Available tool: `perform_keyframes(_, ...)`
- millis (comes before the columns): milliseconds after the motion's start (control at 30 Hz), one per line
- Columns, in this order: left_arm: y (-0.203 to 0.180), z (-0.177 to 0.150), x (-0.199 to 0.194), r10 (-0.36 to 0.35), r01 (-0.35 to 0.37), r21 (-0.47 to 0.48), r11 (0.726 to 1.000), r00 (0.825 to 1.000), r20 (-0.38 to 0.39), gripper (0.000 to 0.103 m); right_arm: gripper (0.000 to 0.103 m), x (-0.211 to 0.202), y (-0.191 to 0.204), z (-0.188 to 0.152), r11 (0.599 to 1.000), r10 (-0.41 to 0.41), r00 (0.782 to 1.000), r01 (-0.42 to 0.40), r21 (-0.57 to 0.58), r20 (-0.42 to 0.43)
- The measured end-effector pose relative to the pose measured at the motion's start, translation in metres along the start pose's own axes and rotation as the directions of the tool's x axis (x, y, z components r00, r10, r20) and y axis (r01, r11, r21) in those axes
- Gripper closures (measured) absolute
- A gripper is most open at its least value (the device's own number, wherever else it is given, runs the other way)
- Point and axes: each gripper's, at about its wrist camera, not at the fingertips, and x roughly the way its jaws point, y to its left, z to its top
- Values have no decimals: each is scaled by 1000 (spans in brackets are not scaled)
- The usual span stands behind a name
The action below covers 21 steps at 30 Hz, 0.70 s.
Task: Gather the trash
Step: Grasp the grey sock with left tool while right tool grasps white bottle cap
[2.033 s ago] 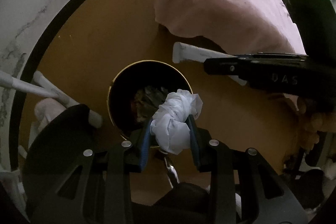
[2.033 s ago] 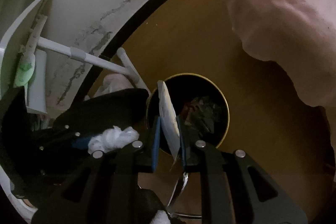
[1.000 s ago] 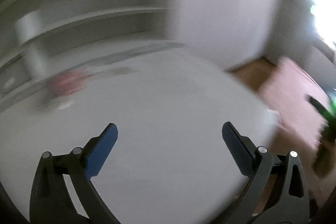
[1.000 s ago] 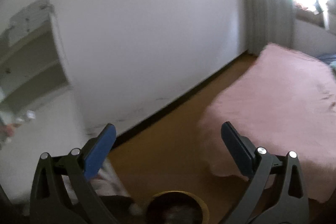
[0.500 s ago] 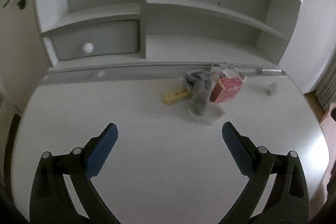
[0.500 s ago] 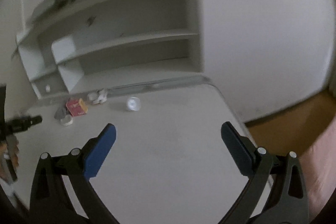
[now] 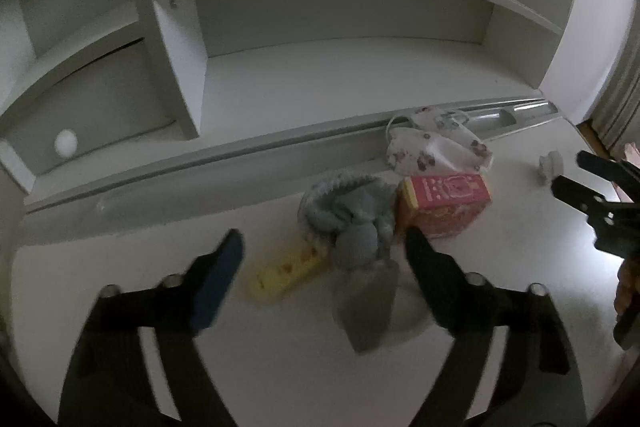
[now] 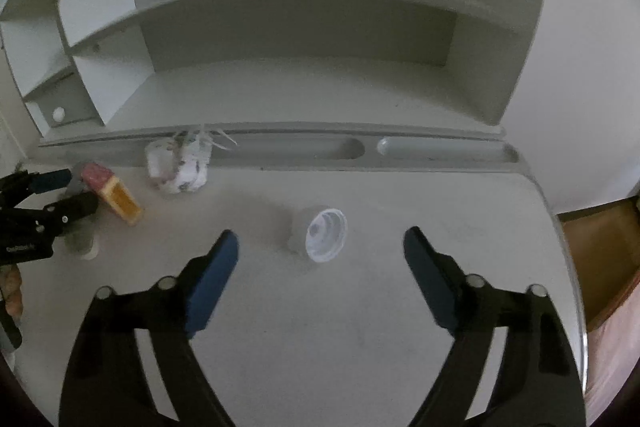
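My left gripper (image 7: 324,254) hovers over the white desk (image 7: 280,367), its jaws closing with nothing pressed between them. Just ahead of its fingertips lie a yellow wrapper (image 7: 286,273), a grey-blue knitted cloth (image 7: 352,227) and a grey scrap (image 7: 368,307). A pink carton (image 7: 444,205) and a patterned face mask (image 7: 436,147) lie beyond. My right gripper (image 8: 320,255) is also closing, and a small white cap (image 8: 322,235) sits on the desk (image 8: 340,347) between its fingertips, untouched. In the right wrist view the left gripper (image 8: 44,203) shows at the left by the pink carton (image 8: 108,187).
White shelving (image 7: 320,7) rises behind the desk, with a grooved pen tray (image 8: 400,147) along its base. The mask (image 8: 180,163) leans against that tray. The desk's right edge drops to wooden floor (image 8: 600,247) and a pink rug.
Both grippers let their trash go over the bin, swung up to the desk and moved in on the litter. Their jaws now stand narrower than half a second ago.
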Motion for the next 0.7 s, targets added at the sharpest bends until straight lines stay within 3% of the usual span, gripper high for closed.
perform_keyframes(133,-1,1,5,-2,2,34,999,1000,3,46,52,18,2,6,1000,10,999,-11,-7,-34)
perform_keyframes(167,0,1,4,-19,19,31,999,1000,7,63,64,18,3,7,1000,15,999,-15,-13,-31)
perform_keyframes(200,2,1,3,-38,38,19,999,999,13,67,70,18,2,7,1000,27,999,-27,-7,-27)
perform_keyframes(367,23,-4,-14,-103,110,-72,991,990,94,70,70,3,-2,6,998,51,998,-52,29,44)
perform_keyframes(500,42,-4,-25,-28,46,-133,990,990,137,71,70,-11,-11,3,997,32,993,-39,60,113)
perform_keyframes(567,50,-5,-22,24,-6,-147,989,992,120,71,70,-12,-18,4,996,35,993,-43,75,114)
perform_keyframes(700,61,-7,-13,45,-29,-181,983,996,82,71,70,-11,-26,4,994,57,993,-67,89,101)
